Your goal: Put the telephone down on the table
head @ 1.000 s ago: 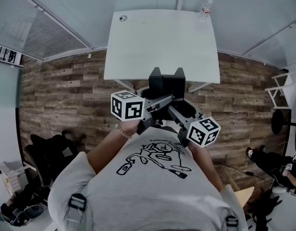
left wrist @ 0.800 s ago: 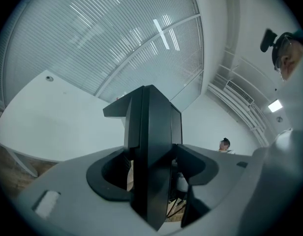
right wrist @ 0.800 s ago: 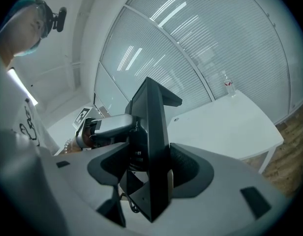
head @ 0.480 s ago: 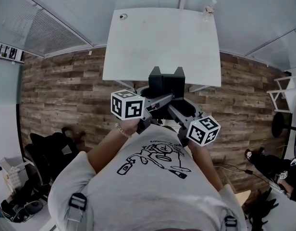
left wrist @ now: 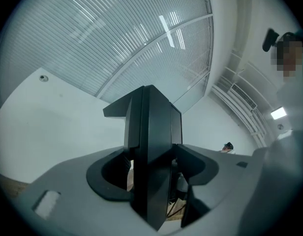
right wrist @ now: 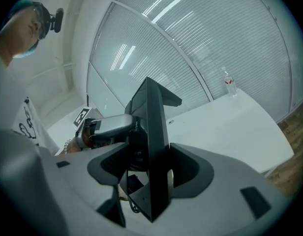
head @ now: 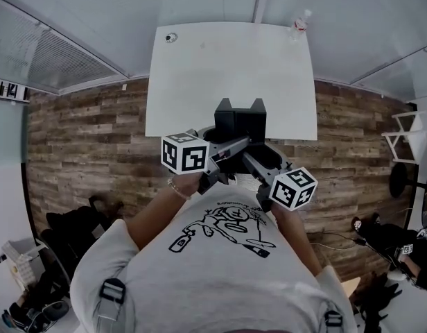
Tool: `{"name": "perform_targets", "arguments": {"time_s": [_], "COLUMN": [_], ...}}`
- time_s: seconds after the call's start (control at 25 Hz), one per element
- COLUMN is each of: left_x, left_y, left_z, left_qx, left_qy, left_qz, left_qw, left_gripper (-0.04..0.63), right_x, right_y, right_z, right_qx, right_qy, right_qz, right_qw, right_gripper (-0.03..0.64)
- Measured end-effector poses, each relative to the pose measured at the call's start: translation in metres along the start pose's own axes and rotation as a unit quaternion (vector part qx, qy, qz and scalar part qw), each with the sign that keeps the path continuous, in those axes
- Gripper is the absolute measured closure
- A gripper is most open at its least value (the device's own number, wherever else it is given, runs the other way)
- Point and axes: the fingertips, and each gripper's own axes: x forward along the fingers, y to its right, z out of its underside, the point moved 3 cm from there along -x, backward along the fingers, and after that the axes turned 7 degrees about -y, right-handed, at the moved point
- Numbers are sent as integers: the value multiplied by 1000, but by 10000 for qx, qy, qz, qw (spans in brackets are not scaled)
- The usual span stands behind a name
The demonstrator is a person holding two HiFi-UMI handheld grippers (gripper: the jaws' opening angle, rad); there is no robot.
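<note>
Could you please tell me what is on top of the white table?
The table carries a bottle at its far right corner and a small round object at its far left. The telephone, held in front, covers part of the near edge.

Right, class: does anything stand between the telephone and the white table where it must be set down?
Nothing visible does. The telephone, held in the left gripper and right gripper, hangs at the near edge of the table, which is bare there; only a bottle and a small round object stand at its far corners.
</note>
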Motion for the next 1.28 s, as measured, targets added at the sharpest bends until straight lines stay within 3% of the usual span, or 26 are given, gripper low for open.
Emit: {"name": "perform_targets", "arguments": {"time_s": [0.6, 1.28], "left_x": [-22, 3], "left_y": [-79, -103], "left_z": [-105, -141], "left_qx": [39, -11], "left_qy": [67, 35], "left_qz": [115, 11], "left_qw": [9999, 10000], "left_gripper": [301, 301], "right_x": [100, 120], "right_y": [13, 48], "right_z": [-87, -118], "right_qx": [-63, 3], "right_qy": [-13, -43], "right_qz": [129, 41], "right_qw": [9999, 10000], "right_gripper": [377, 377]}}
